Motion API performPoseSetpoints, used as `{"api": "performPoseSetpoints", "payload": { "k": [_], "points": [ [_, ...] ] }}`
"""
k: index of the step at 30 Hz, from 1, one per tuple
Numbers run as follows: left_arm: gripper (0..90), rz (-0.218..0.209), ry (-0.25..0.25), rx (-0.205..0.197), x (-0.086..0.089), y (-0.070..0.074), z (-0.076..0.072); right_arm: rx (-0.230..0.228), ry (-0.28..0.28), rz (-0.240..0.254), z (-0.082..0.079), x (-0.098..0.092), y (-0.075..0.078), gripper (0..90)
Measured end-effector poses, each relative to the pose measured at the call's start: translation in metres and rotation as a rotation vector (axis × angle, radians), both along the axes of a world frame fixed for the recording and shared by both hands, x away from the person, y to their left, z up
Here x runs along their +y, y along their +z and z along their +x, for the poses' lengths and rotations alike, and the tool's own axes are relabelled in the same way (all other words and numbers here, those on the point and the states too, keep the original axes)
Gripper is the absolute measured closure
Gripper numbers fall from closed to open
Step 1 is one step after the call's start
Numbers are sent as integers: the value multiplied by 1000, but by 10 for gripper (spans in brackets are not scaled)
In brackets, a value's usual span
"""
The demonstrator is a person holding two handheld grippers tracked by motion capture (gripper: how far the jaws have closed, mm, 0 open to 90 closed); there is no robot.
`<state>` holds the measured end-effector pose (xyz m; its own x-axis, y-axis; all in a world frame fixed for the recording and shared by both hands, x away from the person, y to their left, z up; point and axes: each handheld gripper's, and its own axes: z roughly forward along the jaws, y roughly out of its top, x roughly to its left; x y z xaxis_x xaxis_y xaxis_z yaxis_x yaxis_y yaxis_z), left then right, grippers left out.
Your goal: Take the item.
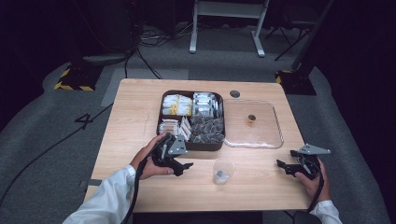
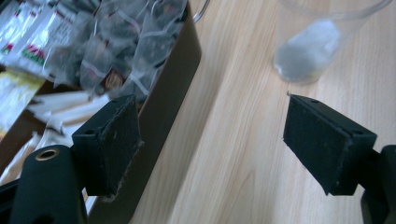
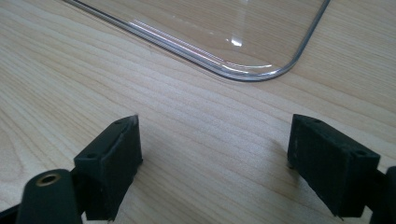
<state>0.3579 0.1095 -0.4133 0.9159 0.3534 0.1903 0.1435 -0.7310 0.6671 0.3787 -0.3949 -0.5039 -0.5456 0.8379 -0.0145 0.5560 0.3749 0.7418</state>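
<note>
Clear cup (image 1: 223,171) holding a tea bag: at three o'clock of the left gripper (image 1: 180,164), jaws apart and empty; right gripper (image 1: 286,166), likewise apart, sits farther off.

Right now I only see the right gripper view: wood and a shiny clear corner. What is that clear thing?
Observer: A clear lid lying flat on the table, with a small brown knob in its middle.
Operator: What's next to it?
Observer: A dark box of tea bags and packets, touching the lid's left edge.
Operator: Where's the other tool?
Observer: The left tool is open, near a clear cup with something white inside.
</note>
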Motion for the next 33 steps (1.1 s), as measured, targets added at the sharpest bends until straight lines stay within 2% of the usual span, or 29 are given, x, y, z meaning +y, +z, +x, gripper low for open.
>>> {"api": "performPoseSetpoints", "payload": {
  "k": [2,7,10,12,16,19,20,24,33],
  "points": [
    [191,19,31,-15,6,-4,0,1,0,1,0,0,0,179],
    [190,41,95,-15,29,-15,4,0,0,1,0,0,0,179],
    [189,50,114,-8,36,-19,4,1,0,1,0,0,0,179],
    [190,54,132,-19,42,-23,4,1,0,2,0,0,0,179],
    [189,59,165,-5,55,-34,5,0,0,0,0,0,0,179],
    [188,78,190,4,63,-41,4,0,0,0,0,0,0,179],
    [187,102,203,-1,67,-46,3,0,0,0,0,0,0,179],
    [184,117,234,9,78,-53,3,-1,-1,0,0,0,0,179],
    [184,74,295,32,102,-63,0,-1,-1,-1,0,0,0,179]
  ]
}}
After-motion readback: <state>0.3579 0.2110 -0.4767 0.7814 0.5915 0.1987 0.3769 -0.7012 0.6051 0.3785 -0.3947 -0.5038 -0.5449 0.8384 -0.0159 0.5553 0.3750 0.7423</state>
